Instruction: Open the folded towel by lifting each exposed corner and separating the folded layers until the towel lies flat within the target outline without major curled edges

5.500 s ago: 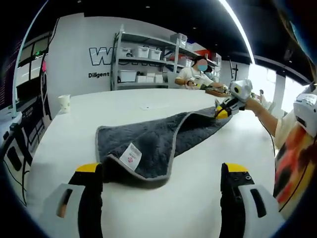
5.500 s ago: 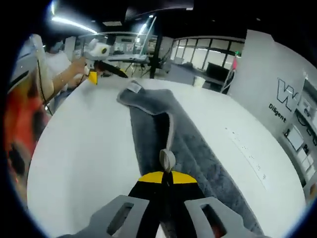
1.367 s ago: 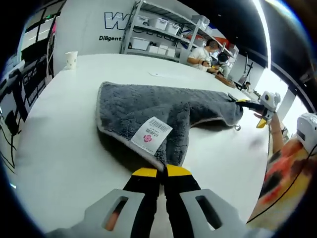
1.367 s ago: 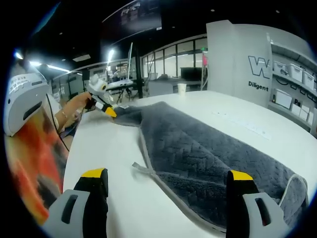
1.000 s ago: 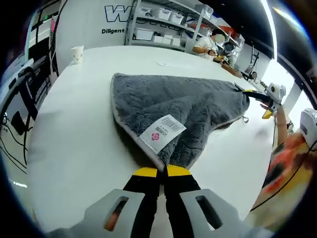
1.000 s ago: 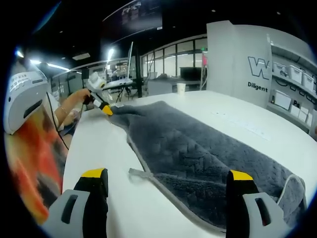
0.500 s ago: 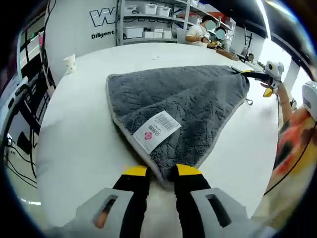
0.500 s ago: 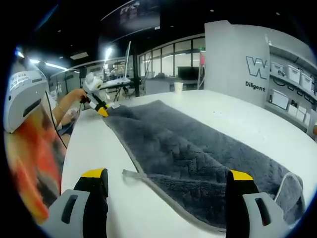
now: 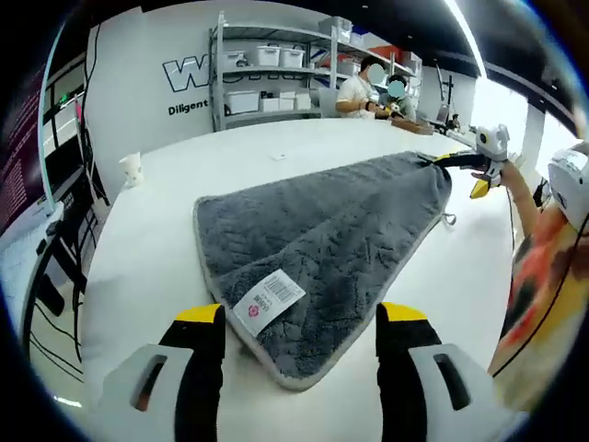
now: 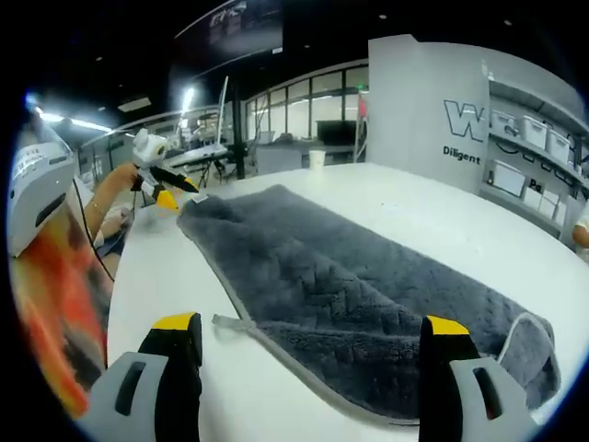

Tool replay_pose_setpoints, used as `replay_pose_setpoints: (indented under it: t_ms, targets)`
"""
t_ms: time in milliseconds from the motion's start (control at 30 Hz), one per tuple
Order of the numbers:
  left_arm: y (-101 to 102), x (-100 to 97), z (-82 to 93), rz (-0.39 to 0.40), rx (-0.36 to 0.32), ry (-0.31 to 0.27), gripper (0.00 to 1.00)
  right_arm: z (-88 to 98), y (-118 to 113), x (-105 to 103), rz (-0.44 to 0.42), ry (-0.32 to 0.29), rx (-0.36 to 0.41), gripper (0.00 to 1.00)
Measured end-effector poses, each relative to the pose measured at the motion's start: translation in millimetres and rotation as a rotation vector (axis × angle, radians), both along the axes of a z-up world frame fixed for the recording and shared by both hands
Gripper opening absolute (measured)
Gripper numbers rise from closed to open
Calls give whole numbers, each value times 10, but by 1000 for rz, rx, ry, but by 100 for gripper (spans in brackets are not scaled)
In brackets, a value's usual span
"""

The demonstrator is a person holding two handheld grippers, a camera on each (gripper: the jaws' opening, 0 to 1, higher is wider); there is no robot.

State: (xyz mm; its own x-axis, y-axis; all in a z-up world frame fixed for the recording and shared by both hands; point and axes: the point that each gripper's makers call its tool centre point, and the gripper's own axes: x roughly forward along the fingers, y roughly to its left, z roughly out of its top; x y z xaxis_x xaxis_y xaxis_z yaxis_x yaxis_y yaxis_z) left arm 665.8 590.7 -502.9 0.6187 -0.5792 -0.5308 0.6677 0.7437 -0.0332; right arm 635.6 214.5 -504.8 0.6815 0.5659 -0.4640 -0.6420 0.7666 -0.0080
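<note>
Towel, grey and plush, lies spread on the white tabletop, one layer over most of its area. In the left gripper view its near corner points toward the camera, sitting between the jaws of the left gripper, which stand wide apart and hold nothing. A white label with a barcode lies on top of the towel near that corner. A pale hem runs along the edges.

At the far corner in this view, the right gripper is held by a hand; its tips are at the towel's edge, but whether they grip the cloth cannot be told from here. A small loop hangs from the towel edge just below it.

In the right gripper view the right gripper has its jaws wide open, the towel between and beyond them. One corner at the right is curled over. A short tab sticks out from the near edge. The left gripper appears at the far corner.

A paper cup stands well apart on the tabletop. Shelves with white bins line the wall, and two people sit beyond.
</note>
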Motion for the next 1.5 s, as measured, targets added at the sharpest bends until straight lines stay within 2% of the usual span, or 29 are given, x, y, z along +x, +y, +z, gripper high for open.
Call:
replay_pose_setpoints:
  t_ms: [100,133,167,200,300,400,467,500,567,700,867,967,1000,1067,1200,1233,1267,1333,1367,1433,1500]
  targets:
    - [-116,81,97,-21,-59,-72,96,51,-97,47,-43,-21,-16,96]
    - [-140,93,101,-33,-57,-90,98,63,-125,62,-56,-26,-19,96]
    - [-152,97,67,-41,-29,-87,96,71,-237,111,-113,-28,-35,96]
    - [-169,114,52,-43,-29,-84,99,77,-315,156,-154,-33,-43,96]
    - [-201,146,14,-51,-38,-71,100,92,-633,294,-291,-72,-119,93]
    - [-211,187,-24,-50,-39,-67,100,165,-951,427,-424,-124,-188,87]
    - [-219,211,-41,-46,-45,-65,100,224,-1083,493,-485,-150,-195,81]
    - [-224,219,-46,-45,-49,-65,100,285,-1228,567,-551,-170,-192,79]
    - [-242,222,-61,-50,-56,-60,100,286,-1393,656,-609,-164,-225,75]
    - [-263,228,-104,-56,-60,-52,100,141,-1592,830,-657,-120,-328,65]
    - [-258,227,-115,-49,-72,-50,100,3,-1661,999,-668,-91,-389,52]
    - [-222,226,-110,-33,-80,-54,100,-59,-1739,1049,-669,-68,-482,53]
    - [-215,224,-106,-29,-84,-53,99,-65,-1742,1054,-667,-67,-491,54]
    - [-243,198,-39,-30,-146,-45,98,-120,-1781,1083,-664,-63,-564,53]
    - [-258,173,38,-42,-179,-65,98,-236,-1868,1075,-678,-26,-619,47]
    - [-254,174,47,-41,-179,-71,98,-267,-1905,1050,-678,-9,-644,43]
    - [-249,178,55,-39,-180,-76,98,-303,-1922,1033,-671,1,-652,36]
    - [-244,179,65,-38,-190,-77,98,-316,-1924,1004,-663,9,-634,21]
    - [-249,175,59,-41,-194,-73,98,-305,-1932,980,-668,4,-618,12]
    - [-248,173,44,-41,-192,-68,98,-272,-1981,952,-684,-11,-621,0]
    - [-249,176,17,-41,-183,-65,98,-217,-2060,906,-710,-26,-615,0]
